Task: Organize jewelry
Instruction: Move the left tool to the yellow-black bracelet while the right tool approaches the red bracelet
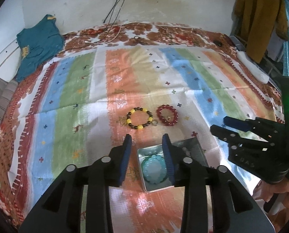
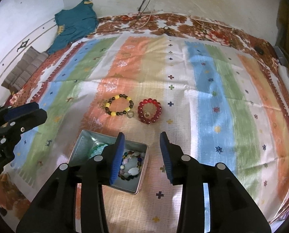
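Jaws apart, both grippers, empty | yellow bracelet (image 2: 119, 105), red bracelet (image 2: 150, 113) beyond tin (image 2: 80, 145) | risk: round beads rolling from pinch

We note dim, warm indoor light; strong fisheye bending and dark vignette at frame corners; soft blur throughout, no harsh shadows.

Both wrist cameras are looking down and forward across the bed (image 1: 76, 89), sharing the metal tin (image 2: 80, 145) and two bracelets beyond.
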